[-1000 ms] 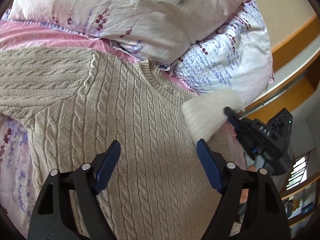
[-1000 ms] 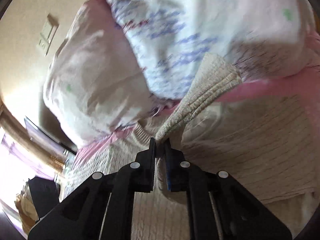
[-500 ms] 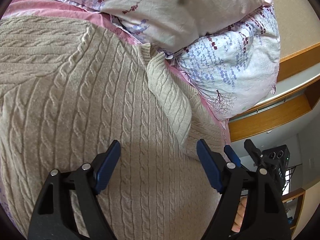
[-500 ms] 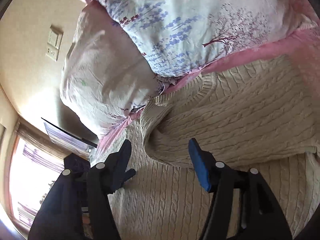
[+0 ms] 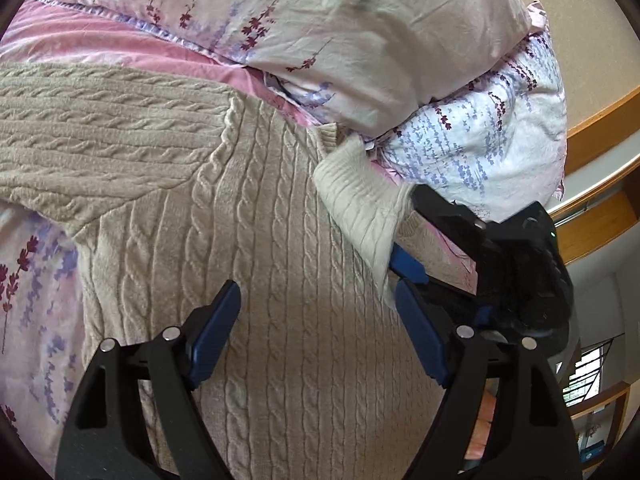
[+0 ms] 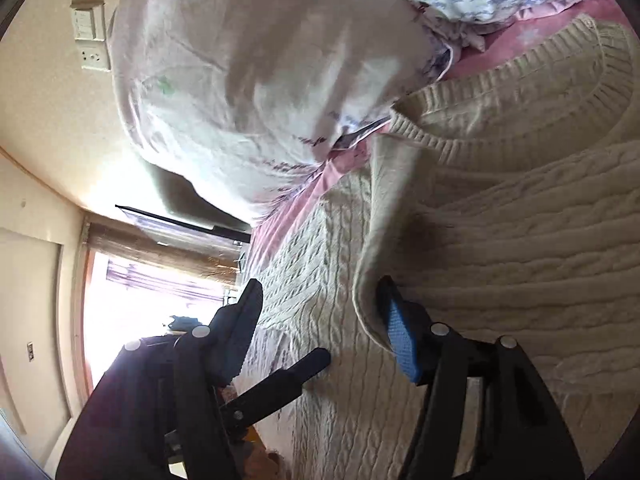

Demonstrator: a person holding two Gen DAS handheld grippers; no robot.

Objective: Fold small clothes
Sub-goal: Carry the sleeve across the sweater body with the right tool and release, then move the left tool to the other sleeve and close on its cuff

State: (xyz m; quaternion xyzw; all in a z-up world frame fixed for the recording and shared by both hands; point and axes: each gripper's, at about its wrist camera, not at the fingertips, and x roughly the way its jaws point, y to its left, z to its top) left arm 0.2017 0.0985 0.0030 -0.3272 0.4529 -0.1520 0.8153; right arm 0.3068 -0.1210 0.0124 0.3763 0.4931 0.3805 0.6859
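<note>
A beige cable-knit sweater (image 5: 256, 248) lies spread on the bed, its left sleeve (image 5: 100, 136) stretched out to the left. Its right sleeve (image 5: 360, 200) is folded in over the chest, the ribbed cuff near the neckline. My left gripper (image 5: 316, 324) is open and empty just above the sweater's body. My right gripper (image 6: 320, 320) is open, its blue pad (image 6: 404, 340) beside the folded sleeve's edge (image 6: 372, 240); it also shows in the left wrist view (image 5: 408, 240) against the sleeve. The ribbed collar (image 6: 520, 128) lies to the upper right.
Two floral pillows (image 5: 320, 40) (image 5: 480, 140) lie right behind the sweater's neckline on a pink sheet (image 5: 120, 48). A wooden headboard ledge (image 5: 600, 120) is at the right. A bright window (image 6: 140, 300) and a wall switch (image 6: 90, 36) show in the right wrist view.
One second ago my right gripper was shut on the sleeve cuff and carrying it over the body. It has let go and opened; the sleeve now lies folded across the chest.
</note>
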